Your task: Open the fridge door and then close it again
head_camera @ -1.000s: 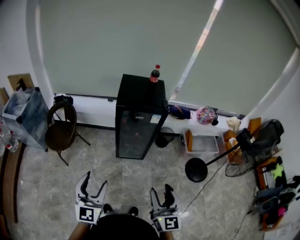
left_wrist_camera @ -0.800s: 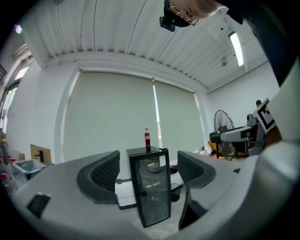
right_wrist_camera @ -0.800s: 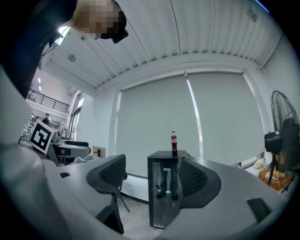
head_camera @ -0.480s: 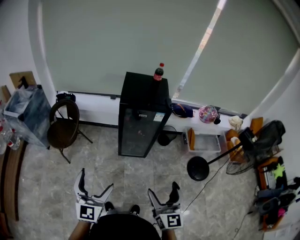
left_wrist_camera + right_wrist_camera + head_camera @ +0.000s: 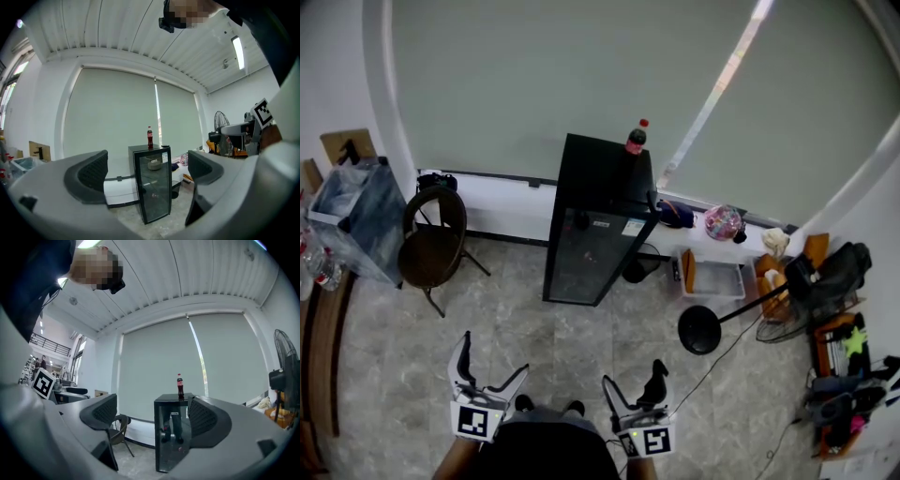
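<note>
Nearby, chair [image 5: 431,248] left of fridge [image 5: 592,234]

Bare floor [image 5: 572,342] open toward fridge [image 5: 595,239]; chair [image 5: 431,248] flanks left, round stand base [image 5: 701,330], likely fan's, right.

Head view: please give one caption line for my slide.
Person faces the closed fridge, bottle on top; left gripper and right gripper empty, fingers opening.

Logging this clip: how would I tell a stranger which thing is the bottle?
Find the wide pale blind across the back wall; a black glass-door fridge stands before it. The bottle stands upright on the fridge's top, towards the rear. It has dark contents and a red cap, and sits above the chair and floor clutter to either side.
</note>
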A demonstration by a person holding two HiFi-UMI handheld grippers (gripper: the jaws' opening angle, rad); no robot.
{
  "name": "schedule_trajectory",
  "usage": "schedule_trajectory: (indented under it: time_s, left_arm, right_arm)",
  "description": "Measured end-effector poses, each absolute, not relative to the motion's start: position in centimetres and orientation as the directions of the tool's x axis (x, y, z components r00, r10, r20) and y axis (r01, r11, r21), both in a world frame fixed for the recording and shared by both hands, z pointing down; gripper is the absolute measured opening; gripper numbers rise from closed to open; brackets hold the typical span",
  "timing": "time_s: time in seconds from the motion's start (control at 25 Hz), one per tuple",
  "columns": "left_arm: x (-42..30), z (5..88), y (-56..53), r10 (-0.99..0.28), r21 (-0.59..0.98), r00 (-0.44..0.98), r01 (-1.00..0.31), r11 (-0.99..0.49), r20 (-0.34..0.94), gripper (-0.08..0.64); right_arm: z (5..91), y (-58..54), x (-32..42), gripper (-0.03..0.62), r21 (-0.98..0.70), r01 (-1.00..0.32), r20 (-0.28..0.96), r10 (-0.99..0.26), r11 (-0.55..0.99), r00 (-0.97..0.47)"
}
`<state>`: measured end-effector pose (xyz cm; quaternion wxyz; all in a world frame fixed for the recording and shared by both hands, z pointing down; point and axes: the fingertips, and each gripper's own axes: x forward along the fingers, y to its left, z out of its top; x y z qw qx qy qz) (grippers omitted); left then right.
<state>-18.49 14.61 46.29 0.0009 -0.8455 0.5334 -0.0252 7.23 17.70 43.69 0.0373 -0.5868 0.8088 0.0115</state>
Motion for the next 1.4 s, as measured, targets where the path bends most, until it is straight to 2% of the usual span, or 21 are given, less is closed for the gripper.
schedule_trajectory:
  time_s: [0.56, 1.0, 1.4]
  left_arm:
    - [-20.5, 48.8, 10.2, -0.886, -0.009, 0.456, -0.889, -0.458, 0.088, 0.517]
    - [-16.2, 49.9, -1.5, -0.902, -0.020, 0.411, -0.909, -0.417, 0.131, 0.515]
    - [-12.4, 49.8, -12.1, -0.938, 0.069, 0.319, -0.947, -0.313, 0.132, 0.514]
  right_arm:
    - [45.1, 14.0, 5.0, 0.460, -0.033, -0.947, -0.039, -0.947, 0.319, -0.317]
    - [45.1, 0.8, 8.1, 0.460, 0.027, -0.915, -0.026, -0.914, 0.403, -0.404]
    - [44.1, -11.9, 11.0, 0.460, 0.029, -0.838, -0.008, -0.838, 0.545, -0.545]
